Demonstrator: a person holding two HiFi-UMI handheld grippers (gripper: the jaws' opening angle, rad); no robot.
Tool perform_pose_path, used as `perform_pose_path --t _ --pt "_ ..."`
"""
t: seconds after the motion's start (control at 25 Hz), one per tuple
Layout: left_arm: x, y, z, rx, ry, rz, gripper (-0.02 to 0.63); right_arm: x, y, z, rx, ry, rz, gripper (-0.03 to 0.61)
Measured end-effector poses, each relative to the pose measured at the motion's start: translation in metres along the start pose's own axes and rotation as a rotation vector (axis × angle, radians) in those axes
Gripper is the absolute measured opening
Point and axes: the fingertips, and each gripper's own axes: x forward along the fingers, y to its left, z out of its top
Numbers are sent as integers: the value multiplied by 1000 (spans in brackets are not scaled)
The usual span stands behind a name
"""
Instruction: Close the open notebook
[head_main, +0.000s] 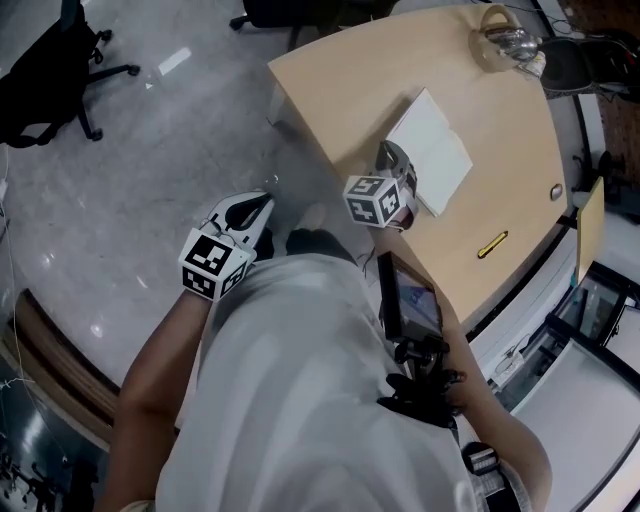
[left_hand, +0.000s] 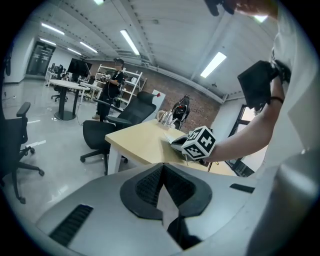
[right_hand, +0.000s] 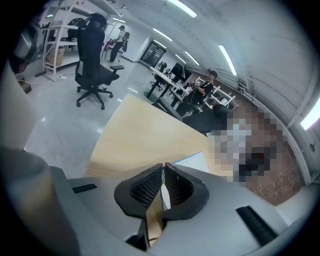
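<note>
Right gripper (head_main: 391, 156): its jaws stood closed, the tips pressed together with only a thin slit under them in its own view (right_hand: 163, 168); nothing was held between them.
Left gripper (head_main: 262, 203): its jaws were also brought together and empty (left_hand: 162, 168); it hung over the floor (head_main: 150, 170), off the table's edge, at about 8 o'clock from the right gripper and well apart from the notebook.
Notebook (head_main: 432, 150): white, lying flat on the wooden table (head_main: 505, 130), in its middle part.
Notebook relative to right gripper: it lay at about 1 o'clock from the jaw tips in the head view, the tips just at its near left edge; I could not tell if they touched. In the right gripper view its pale corner (right_hand: 192, 160) showed just past the jaws, at 1 o'clock.
Long axis: from about 11 o'clock to 5 o'clock in the head view, slanted against the table edge.
Pointing: one short end faced 11 o'clock, the other 5 o'clock, toward the person.
Cover: from above I could not tell if it was open or shut; in the left gripper view the notebook (left_hand: 176, 141) was half hidden behind the right gripper's marker cube (left_hand: 200, 142).
Other things on table: a small yellow object (head_main: 492, 245) at 5 o'clock from the notebook, and a round container (head_main: 497, 40) at 1 o'clock, both well apart from it.
</note>
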Motion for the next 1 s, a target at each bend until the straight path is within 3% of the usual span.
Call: perform_pose_path --t 0.52,1.0 --pt "46 -62 17 163 60 -190 5 -61 -52 -25 279 -116 -78 25" --pt "84 -114 31 267 111 -291 5 -97 -100 -112 565 -90 -146 25"
